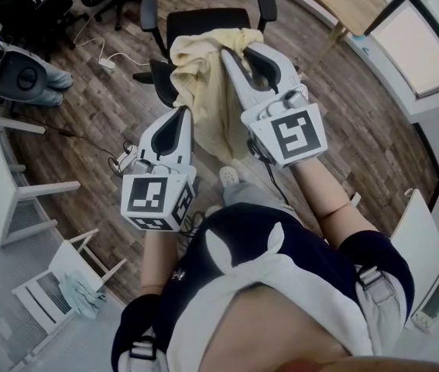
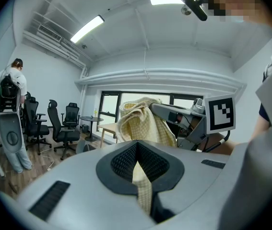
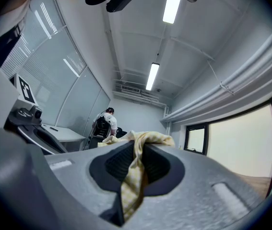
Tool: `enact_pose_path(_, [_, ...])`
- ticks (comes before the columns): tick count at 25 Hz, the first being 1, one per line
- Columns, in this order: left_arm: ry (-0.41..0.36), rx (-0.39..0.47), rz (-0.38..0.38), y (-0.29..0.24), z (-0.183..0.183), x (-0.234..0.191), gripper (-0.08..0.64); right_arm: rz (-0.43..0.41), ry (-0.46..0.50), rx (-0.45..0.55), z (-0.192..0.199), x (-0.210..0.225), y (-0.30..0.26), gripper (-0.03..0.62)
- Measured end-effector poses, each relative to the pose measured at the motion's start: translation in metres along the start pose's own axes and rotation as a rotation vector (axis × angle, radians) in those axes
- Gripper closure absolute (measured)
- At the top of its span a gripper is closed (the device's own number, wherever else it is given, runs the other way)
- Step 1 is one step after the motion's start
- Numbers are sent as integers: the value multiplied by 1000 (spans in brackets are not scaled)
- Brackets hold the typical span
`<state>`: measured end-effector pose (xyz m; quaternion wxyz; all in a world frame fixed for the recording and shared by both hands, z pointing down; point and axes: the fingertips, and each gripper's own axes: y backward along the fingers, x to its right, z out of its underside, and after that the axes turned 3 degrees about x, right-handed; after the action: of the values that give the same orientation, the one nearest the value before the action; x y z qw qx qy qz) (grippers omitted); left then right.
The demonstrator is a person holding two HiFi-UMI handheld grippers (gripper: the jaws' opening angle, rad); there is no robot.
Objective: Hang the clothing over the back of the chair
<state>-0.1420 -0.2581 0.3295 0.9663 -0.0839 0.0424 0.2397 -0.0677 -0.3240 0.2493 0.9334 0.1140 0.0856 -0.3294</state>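
At twelve o'clock in the head view, straight ahead of the wearer, stands the black chair [image 1: 204,23] with the yellow clothing [image 1: 196,91] spread above it and trailing down towards six o'clock over the wooden floor [image 1: 87,122]; the left claw [image 1: 179,121] is clenched on a fold of that cloth, which its own view shows pinched between the pads; the right claw [image 1: 238,53], at about one o'clock from the left one, grips another fold just as firmly, the fabric bunched over its tips in its own view. The step in hand appears to be carrying the garment over the chair back; to do it well, both claws should probably hold their pinch, stay level and apart so the cloth hangs open, and let go only once roughly equal lengths fall on either side of the top edge; which part of the chair lies under the cloth cannot be made out. Counted: one garment, one chair beneath it, two claws, three further office chairs [image 2: 61,128] and one standing person [image 2: 11,109] at nine o'clock in the left gripper view.
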Motion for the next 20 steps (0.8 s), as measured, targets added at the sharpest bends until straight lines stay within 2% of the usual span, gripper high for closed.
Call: enact_pose_path(20, [20,-15,-16,-29,6,-2,554,-51,17,-87,41,19,-31,545])
